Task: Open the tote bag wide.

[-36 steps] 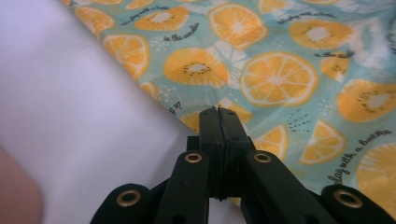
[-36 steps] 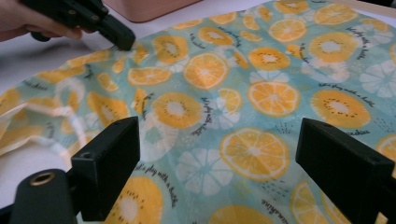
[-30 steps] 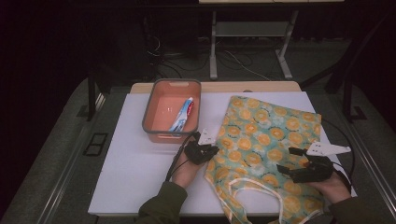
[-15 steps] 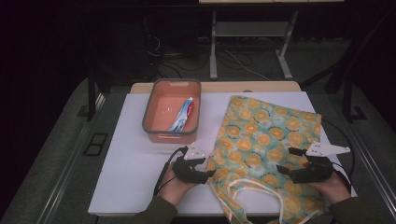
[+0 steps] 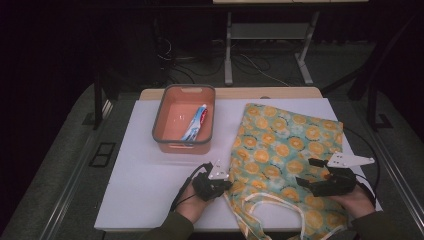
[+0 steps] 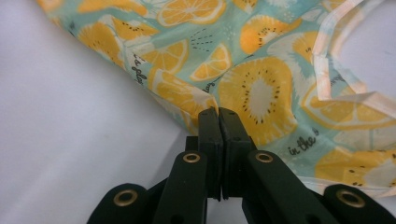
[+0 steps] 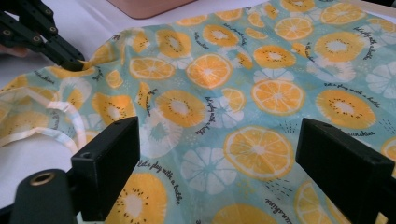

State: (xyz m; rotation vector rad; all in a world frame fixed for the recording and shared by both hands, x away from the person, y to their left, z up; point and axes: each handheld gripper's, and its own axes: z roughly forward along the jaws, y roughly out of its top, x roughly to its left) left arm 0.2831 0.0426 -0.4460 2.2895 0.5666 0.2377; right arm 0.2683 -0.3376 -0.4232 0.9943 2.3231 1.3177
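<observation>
The high view is dim, with the room around the white rectangular table (image 5: 150,190) almost black; light falls from above, so the tabletop glows softly without hard shadows. The picture is slightly soft and grainy. Both gripper views are brighter and evenly lit: the teal cloth bag printed with orange citrus slices (image 6: 261,88) reads sharp, while the near black jaws blur slightly.
</observation>
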